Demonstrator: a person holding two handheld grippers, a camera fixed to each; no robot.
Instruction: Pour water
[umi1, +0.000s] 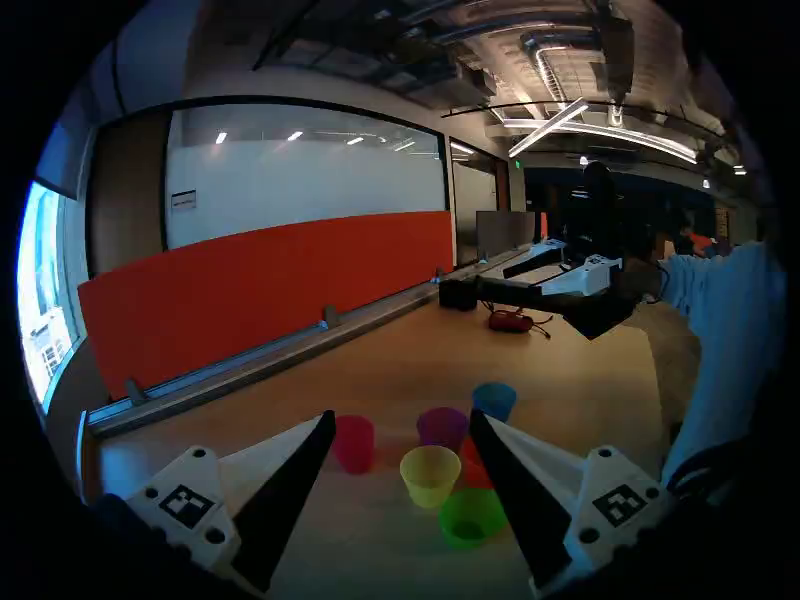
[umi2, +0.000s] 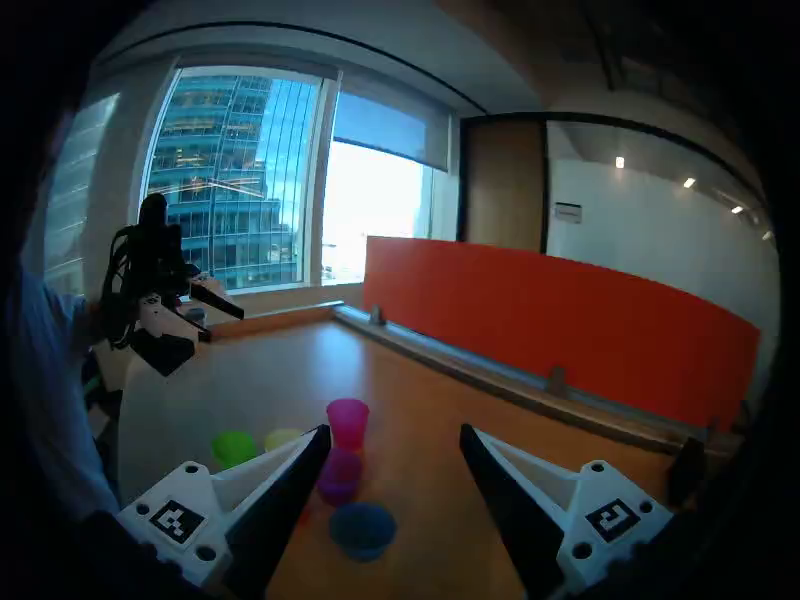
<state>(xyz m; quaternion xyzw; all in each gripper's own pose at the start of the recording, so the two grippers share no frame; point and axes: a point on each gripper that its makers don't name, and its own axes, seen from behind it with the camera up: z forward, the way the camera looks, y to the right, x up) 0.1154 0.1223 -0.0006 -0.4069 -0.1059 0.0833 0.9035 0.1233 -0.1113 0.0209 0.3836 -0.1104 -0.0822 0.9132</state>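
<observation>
Six cups (umi1: 430, 475), perhaps, between left tongs (umi1: 401, 416)

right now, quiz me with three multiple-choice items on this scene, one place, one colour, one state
1. The yellow plastic cup stands on: A the wooden table; B the floor; C a windowsill.
2. The long partition panel behind the table is: A green; B orange; C white.
3. The left gripper is: A shut on a cup; B open and empty; C shut and empty.
Answers: A, it rests on the tabletop; B, its face shows orange; B, its fingers stand apart, gripping nothing.
</observation>
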